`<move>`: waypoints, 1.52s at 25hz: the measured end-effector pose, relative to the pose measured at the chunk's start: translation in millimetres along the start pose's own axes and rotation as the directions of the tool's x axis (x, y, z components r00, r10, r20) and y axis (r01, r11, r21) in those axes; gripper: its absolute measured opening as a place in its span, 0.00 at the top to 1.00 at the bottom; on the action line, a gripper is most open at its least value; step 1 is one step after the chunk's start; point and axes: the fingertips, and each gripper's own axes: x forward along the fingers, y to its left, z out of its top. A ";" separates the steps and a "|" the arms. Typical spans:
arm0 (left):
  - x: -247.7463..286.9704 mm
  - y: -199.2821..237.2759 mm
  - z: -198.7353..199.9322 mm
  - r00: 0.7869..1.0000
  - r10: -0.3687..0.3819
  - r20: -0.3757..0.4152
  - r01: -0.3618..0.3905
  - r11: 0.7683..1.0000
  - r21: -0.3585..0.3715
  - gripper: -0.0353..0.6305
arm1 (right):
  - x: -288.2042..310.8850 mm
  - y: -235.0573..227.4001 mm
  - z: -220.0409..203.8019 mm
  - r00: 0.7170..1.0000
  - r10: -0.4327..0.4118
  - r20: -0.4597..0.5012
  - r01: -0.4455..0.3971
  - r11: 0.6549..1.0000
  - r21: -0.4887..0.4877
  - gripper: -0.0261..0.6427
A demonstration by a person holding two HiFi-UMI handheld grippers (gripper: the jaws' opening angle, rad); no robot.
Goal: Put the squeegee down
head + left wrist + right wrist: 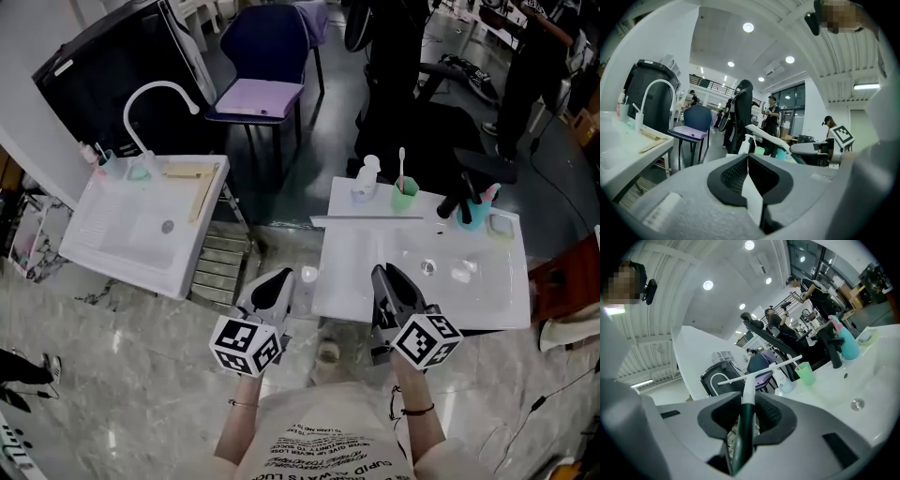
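two hand-held grippers show at the bottom of the head view. the right hand-held gripper (382, 277) reaches over the near edge of a white sink (487, 314). the squeegee (370, 217) runs forward from it, with its long thin blade lying crosswise near the back ledge. whether the blade touches that ledge i cannot tell. just behind the blade stand a small bottle (365, 180) and a green cup (404, 194) with a toothbrush in it, and a black faucet (453, 203) is off to the right. the main risk, as i judge it, is the blade pushing back or swinging sideways on the way down and tipping the bottle or the cup. the left hand-held gripper (279, 281) hangs beside the sink's left edge, apart from everything.

in the left gripper view, the left hand-held gripper (748, 161) has its jaws together with nothing gripped. it could give no support if the tool slips.

in the right gripper view, the right hand-held gripper (746, 411) is clamped on the squeegee (749, 380) at its dark green handle, just below where the handle turns white. the t-shaped blade stands out ahead, tilted, with the green cup (805, 373) close behind one end. the hold is far from the blade, so a small twist of the wrist would sweep that end wide. if the pads let go while the blade is off the surface, the tool could drop and slide down the smooth slope toward the drain (856, 404). if the handle is left overhanging the near edge, the squeegee could tip off to the floor.
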 end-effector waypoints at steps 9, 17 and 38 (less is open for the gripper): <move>44.6 26.5 -6.8 0.998 0.053 -0.034 -0.055 0.997 -0.049 0.91 | 57.8 -26.8 2.0 0.997 -0.001 -0.078 0.002 1.000 0.007 0.83; 71.1 37.1 -28.4 0.994 0.074 -0.079 -0.080 0.993 -0.086 0.91 | 89.6 -42.2 -12.3 0.992 0.007 -0.127 -0.003 1.000 0.026 0.83; 104.2 66.2 -85.5 0.966 0.032 -0.258 -0.083 0.979 -0.187 0.91 | 119.5 -77.3 -75.4 0.960 -0.134 -0.247 0.146 0.989 0.031 0.83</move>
